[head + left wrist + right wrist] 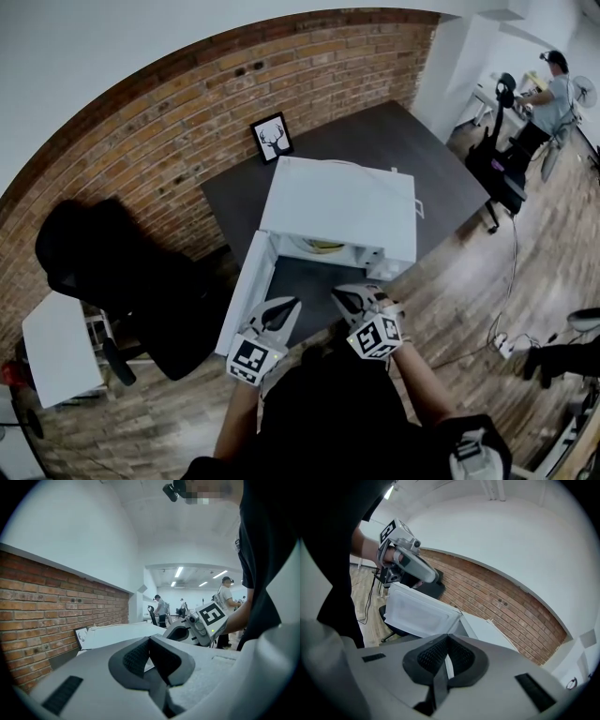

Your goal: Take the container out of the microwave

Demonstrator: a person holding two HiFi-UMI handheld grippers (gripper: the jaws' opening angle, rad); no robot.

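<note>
A white microwave (337,204) stands on a dark table (394,141) with its door (246,291) swung open to the left. Inside the cavity a pale yellowish container (323,246) shows at the top of the opening. My left gripper (283,312) is in front of the open door, its jaws closed together with nothing between them. The right gripper (349,298) is just in front of the cavity mouth, also shut and empty. In the left gripper view the microwave top (122,633) and the right gripper (180,631) lie ahead; in the right gripper view the door (419,616) is ahead.
A framed deer picture (272,137) leans against the brick wall (169,122) behind the microwave. A black office chair (122,272) and a small white table (58,349) are at the left. People stand at desks at the far right (548,94). Cables lie on the wooden floor (506,342).
</note>
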